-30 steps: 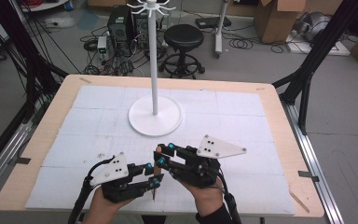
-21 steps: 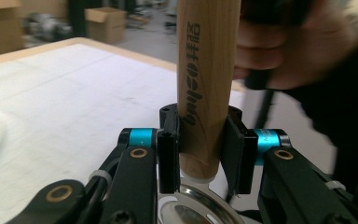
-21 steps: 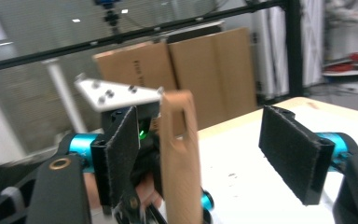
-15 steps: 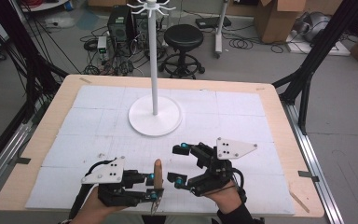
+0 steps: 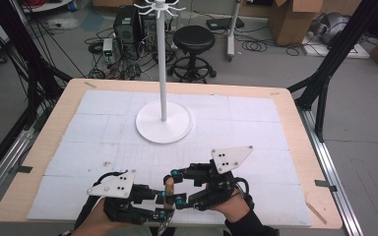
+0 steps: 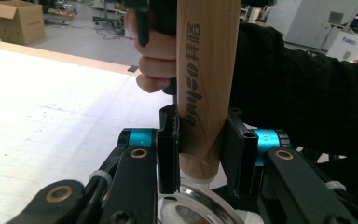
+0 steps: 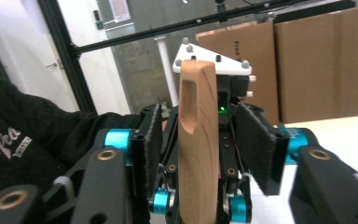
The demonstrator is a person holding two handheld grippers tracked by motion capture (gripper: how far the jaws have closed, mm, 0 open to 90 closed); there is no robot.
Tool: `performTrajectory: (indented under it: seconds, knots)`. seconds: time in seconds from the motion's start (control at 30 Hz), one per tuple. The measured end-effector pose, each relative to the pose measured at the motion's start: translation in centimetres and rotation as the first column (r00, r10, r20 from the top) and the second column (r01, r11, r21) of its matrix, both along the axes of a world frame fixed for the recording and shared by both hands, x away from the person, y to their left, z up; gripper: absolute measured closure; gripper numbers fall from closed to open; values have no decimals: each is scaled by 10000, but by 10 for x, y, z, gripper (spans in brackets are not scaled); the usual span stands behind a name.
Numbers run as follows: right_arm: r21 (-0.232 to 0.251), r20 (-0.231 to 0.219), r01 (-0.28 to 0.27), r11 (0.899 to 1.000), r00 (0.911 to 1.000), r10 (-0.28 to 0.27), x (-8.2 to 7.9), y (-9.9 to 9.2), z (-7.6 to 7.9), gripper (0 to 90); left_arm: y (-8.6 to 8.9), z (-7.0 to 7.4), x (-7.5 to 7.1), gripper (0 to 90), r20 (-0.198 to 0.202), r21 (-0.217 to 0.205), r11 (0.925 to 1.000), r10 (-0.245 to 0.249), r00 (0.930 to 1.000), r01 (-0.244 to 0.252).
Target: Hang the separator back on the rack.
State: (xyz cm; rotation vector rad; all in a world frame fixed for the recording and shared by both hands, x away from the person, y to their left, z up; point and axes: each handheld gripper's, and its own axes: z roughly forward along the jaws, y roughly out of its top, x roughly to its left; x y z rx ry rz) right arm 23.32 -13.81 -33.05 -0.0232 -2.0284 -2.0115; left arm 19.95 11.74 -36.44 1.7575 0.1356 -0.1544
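Note:
A utensil with a pale wooden handle (image 5: 169,185) and a metal end (image 5: 164,224) stands at the table's near edge. My left gripper (image 5: 160,205) is shut on the handle's lower part; in the left gripper view the pads (image 6: 168,149) press on the printed wood (image 6: 207,70) just above a metal ring (image 6: 200,205). My right gripper (image 5: 176,187) straddles the handle's top end. In the right gripper view the slotted handle (image 7: 198,140) stands between the pads (image 7: 258,144) with a gap on each side. Its jaws have just been closing around the handle.
A white coat stand (image 5: 163,118) with a round base rises from the middle of the white-covered table (image 5: 256,123). Behind the table are a black stool (image 5: 193,39), cables and cardboard boxes (image 5: 290,19). Black frame posts (image 5: 325,73) flank the table.
The right gripper opened wide and drew off to the right half a second ago. It has now come back left, jaws narrower around the handle's top. The left gripper kept its grip.

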Motion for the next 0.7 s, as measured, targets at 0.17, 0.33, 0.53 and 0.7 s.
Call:
performTrajectory:
  seconds: [0.17, 0.33, 0.53, 0.7]
  knots:
    - [-9, 262, -255, 9997, 9993, 255, -2, 0, 1, 702, -1, 0, -1, 698, 56, 27, 9999, -151, 9999, 151]
    - [-27, 439, -310, 9995, 9986, 310, -4, -1, 1, 715, -2, 0, -2, 698, 153, 56, 9998, -176, 9997, 175]
    - [-11, 314, -298, 9996, 9991, 298, -4, -1, 2, 719, -2, 0, -4, 696, 225, -52, 9999, -146, 9996, 147]
    - [17, 236, 158, 9999, 9996, -158, -6, -2, 5, 720, -5, 1, -6, 573, 343, 56, 9997, 239, 9991, -241]
